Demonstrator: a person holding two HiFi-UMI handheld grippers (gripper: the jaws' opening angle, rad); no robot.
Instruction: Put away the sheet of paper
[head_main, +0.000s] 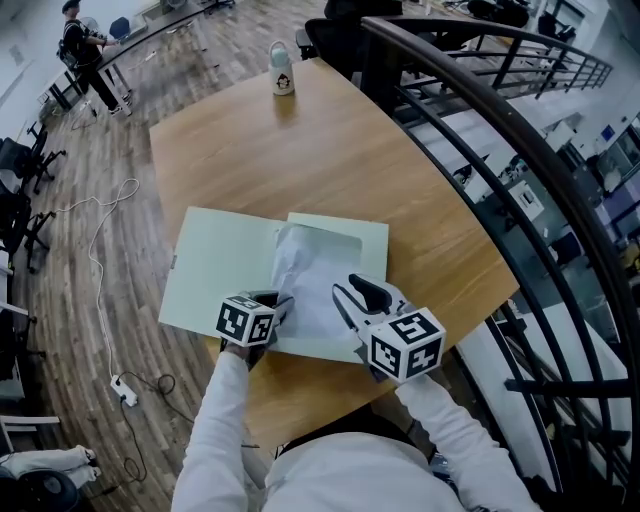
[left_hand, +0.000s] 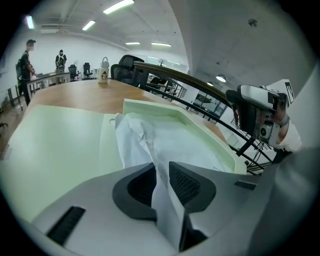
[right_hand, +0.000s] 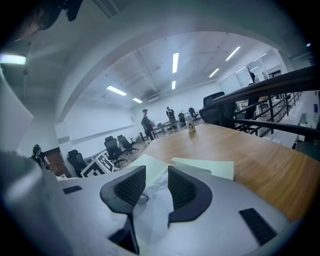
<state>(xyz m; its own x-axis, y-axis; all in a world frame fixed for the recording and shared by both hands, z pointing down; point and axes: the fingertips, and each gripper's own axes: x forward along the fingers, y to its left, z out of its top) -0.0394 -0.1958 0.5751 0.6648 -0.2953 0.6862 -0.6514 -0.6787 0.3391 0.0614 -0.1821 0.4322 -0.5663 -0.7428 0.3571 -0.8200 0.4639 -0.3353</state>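
Note:
A crumpled white sheet of paper lies on the right half of an open pale green folder on the wooden table. My left gripper is at the sheet's near left corner. In the left gripper view its jaws stand slightly apart, and the raised paper edge runs up between them. My right gripper hovers at the sheet's near right edge. It is open, with the paper showing below through the gap and nothing held.
A white bottle stands at the table's far edge. A dark metal railing curves along the right side. On the wooden floor at left lie a white cable and a power strip. A person stands far off.

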